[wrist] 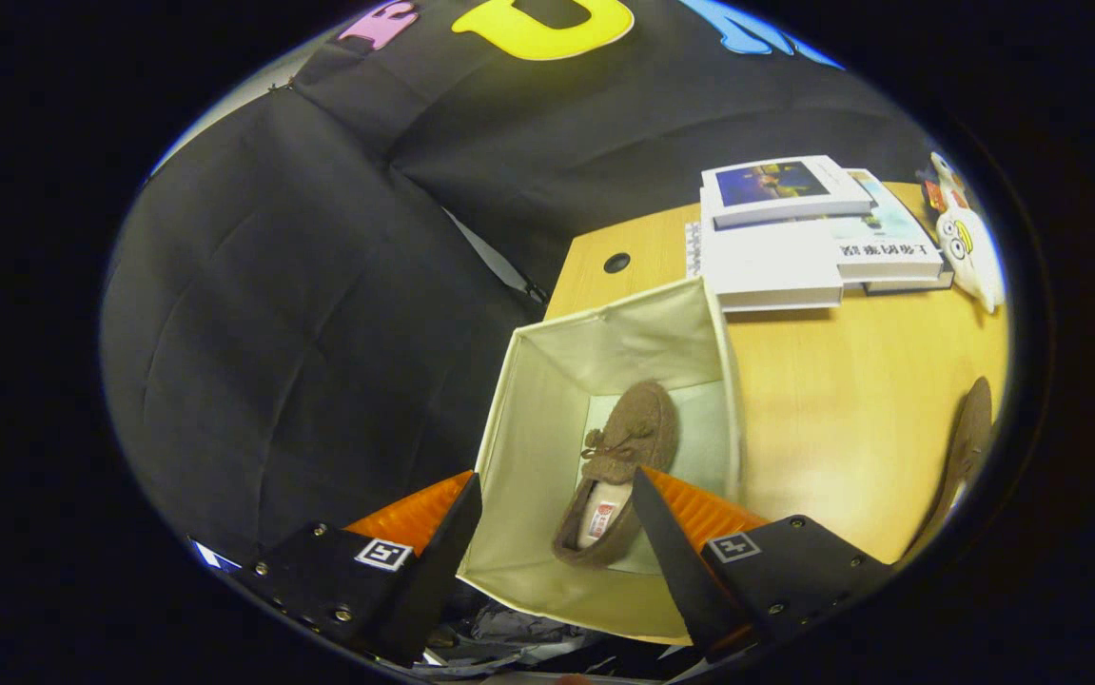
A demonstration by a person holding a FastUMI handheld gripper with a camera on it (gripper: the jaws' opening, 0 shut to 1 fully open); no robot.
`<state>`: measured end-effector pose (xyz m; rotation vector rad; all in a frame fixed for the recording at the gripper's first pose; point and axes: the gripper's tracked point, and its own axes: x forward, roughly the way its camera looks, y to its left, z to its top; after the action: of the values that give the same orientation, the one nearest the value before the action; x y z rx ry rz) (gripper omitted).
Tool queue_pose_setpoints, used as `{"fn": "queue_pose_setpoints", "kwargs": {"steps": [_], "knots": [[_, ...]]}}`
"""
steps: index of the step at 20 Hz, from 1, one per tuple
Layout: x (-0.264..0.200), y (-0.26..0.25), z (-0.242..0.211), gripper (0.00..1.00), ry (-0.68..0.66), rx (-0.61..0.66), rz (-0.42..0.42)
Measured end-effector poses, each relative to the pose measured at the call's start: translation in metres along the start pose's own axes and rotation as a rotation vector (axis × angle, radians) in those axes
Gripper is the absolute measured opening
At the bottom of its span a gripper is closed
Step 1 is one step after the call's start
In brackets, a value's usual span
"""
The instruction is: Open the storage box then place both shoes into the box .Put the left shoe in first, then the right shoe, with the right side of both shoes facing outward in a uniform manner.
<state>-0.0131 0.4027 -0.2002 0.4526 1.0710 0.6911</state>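
The first shoe (pixel 618 466) lay on the floor of the open storage box (pixel 547 428), toe pointing away from us and heel nearest, set toward the box's right wall. Our gripper (pixel 557 514) hung above the box with its jaws spread wide and holding nothing; the shoe showed in the gap between them, well below.

We judged the left shoe done and the step in hand to be fetching the second shoe (pixel 966 457), which lay on the counter (pixel 851 419) to the right of the box, well apart from it. To do this well we needed to lift clear of the box rim before swinging right, take the shoe across its middle, and turn it so that its toe matched the one already in the box. The free floor in the box lay to the left of the first shoe, so the second would have to go down there without nudging its partner.

Beyond the box on the counter sat a stack of books (pixel 794 238), and a soft toy (pixel 966 243) to the right of them; both stood far from the path. The soft box wall between the two shoes was the likeliest snag.
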Motion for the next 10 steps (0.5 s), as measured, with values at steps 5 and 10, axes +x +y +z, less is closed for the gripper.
{"fn": "queue_pose_setpoints", "kwargs": {"steps": [5,10], "knots": [[-0.042,-0.033,0.016,0.97,-0.057,-0.036,-0.036],[-0.081,-0.078,0.02,0.97,-0.088,-0.048,-0.102]]}}
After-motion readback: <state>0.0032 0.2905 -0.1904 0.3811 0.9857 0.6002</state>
